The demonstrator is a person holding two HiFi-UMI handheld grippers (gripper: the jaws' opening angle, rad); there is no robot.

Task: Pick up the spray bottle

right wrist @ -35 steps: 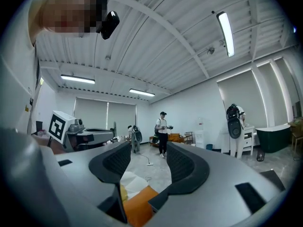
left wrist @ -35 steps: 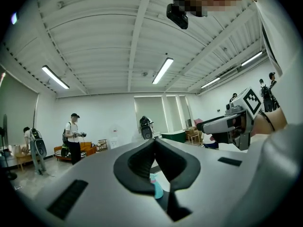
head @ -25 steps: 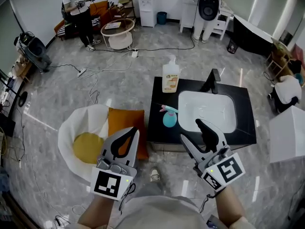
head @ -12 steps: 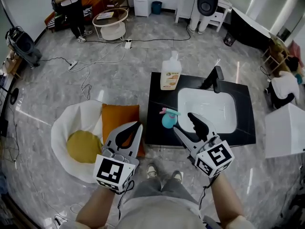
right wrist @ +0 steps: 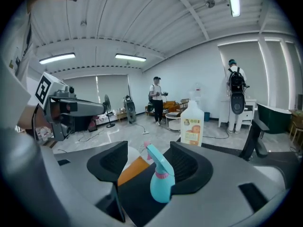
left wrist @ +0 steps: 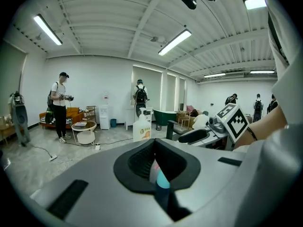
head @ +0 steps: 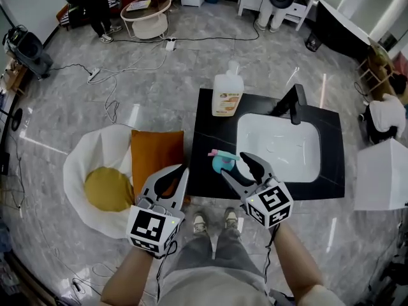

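Head view: rounded teal spray bottle (head: 223, 162) on glossy black countertop (head: 210, 127).

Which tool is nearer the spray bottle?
Right. The right tool is just short of the spray bottle, jaws just opened wider, lined up on it, not gripping. The left tool is farther left, off the counter.

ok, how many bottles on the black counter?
2. The teal spray bottle stands near the counter's front edge, left of the sink. The white pump bottle stands at its back left corner. Nothing there looks able to hide another.
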